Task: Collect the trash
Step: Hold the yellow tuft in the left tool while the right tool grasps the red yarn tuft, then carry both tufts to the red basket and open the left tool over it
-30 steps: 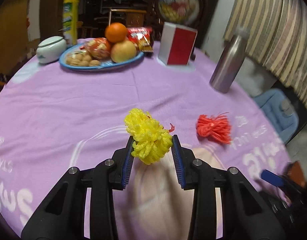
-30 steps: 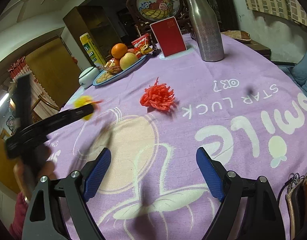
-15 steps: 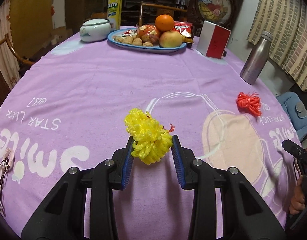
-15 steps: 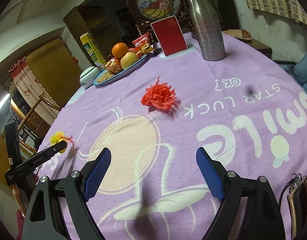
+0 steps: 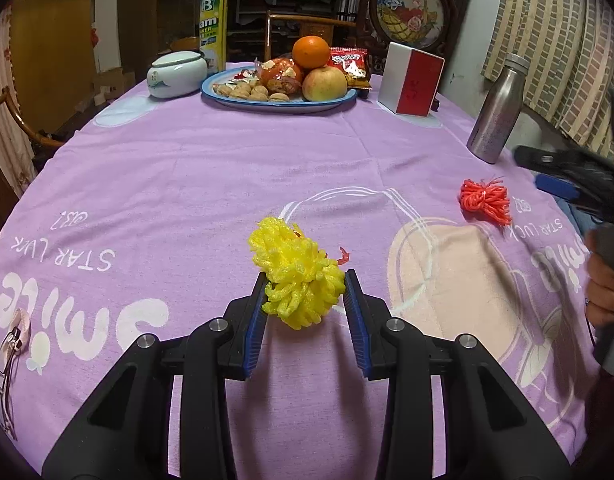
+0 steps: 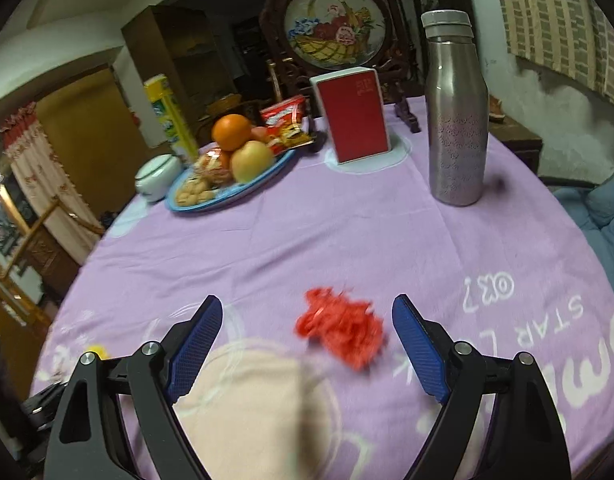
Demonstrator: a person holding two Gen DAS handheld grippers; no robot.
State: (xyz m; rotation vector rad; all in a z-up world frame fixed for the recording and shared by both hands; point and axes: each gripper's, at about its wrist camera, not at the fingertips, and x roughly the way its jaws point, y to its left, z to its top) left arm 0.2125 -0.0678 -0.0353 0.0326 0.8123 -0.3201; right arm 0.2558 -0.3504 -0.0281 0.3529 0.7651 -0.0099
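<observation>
Left wrist: left tool [image 5: 305, 300] clamps fluffy yellow foam net [image 5: 297, 276]; right tool [image 6: 307, 336] gapes empty.

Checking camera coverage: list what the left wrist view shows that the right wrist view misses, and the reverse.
Left wrist only: the yellow foam net clamped in the left gripper, and glasses at the cloth's edge. Right wrist only: the open right gripper framing the red foam net. Both: the red net, fruit plate, steel bottle, red box.
</observation>
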